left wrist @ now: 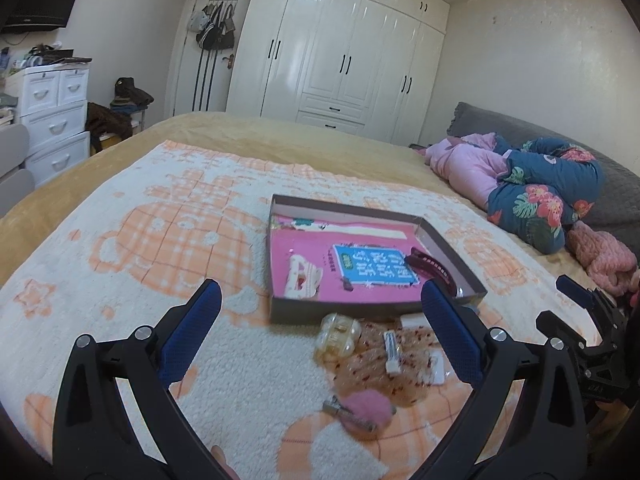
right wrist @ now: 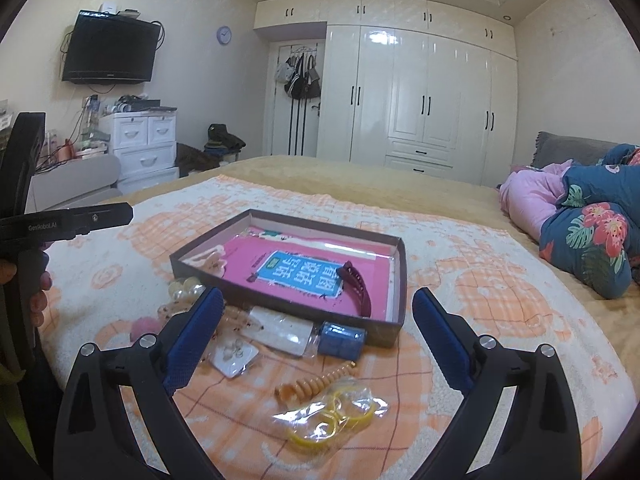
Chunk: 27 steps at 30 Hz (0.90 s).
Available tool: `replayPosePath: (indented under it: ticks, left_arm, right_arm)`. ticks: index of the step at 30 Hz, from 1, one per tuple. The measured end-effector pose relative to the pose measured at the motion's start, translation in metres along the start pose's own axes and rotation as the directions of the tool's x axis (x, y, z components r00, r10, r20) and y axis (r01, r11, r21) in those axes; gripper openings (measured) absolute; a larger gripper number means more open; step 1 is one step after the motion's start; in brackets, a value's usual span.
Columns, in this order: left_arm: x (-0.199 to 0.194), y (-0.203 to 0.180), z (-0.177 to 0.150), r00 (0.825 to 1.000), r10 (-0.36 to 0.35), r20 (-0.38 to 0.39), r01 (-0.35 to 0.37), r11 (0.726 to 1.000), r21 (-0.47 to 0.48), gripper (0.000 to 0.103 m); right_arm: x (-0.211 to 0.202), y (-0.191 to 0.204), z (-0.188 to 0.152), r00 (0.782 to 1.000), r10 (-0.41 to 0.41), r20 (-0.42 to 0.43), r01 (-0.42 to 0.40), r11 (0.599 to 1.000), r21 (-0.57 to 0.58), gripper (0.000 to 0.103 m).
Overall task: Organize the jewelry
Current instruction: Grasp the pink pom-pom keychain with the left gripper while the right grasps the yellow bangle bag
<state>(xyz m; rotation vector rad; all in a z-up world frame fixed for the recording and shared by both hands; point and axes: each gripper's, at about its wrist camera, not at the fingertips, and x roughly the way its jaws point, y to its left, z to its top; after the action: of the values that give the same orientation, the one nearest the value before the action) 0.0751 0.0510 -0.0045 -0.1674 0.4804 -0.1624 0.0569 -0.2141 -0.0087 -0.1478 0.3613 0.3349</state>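
Left-wrist view: left gripper (left wrist: 320, 308) gapes empty; pink pom-pom clip (left wrist: 362, 410) lies at five o'clock, long axis crosswise, tray (left wrist: 376, 307) at twelve. Right-wrist view: right gripper (right wrist: 318, 312), jaws wide and empty, has bagged yellow rings (right wrist: 334, 416) at six o'clock, nearer this hand.

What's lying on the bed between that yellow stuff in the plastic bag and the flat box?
In the right wrist view, an orange spiral hair tie and a small blue box lie between the bagged yellow rings and the tray.
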Motion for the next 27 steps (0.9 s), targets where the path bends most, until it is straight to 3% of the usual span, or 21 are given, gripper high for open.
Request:
replayPosePath:
  ticks: [15, 27]
  left_arm:
    - [0.005, -0.021, -0.027, 0.994, -0.028, -0.109, 0.036, 0.997, 0.07, 0.092]
    - [0.032, -0.04, -0.058, 0.968, -0.052, -0.246, 0.083, 0.99, 0.114, 0.091]
  right_arm:
    - [0.0, -0.007, -0.022, 0.995, 0.005, -0.096, -0.004, 1.0, 0.008, 0.093]
    - [0.017, -0.02, -0.045, 0.978, 0.002, -0.21, 0.017, 0.996, 0.087, 0.093]
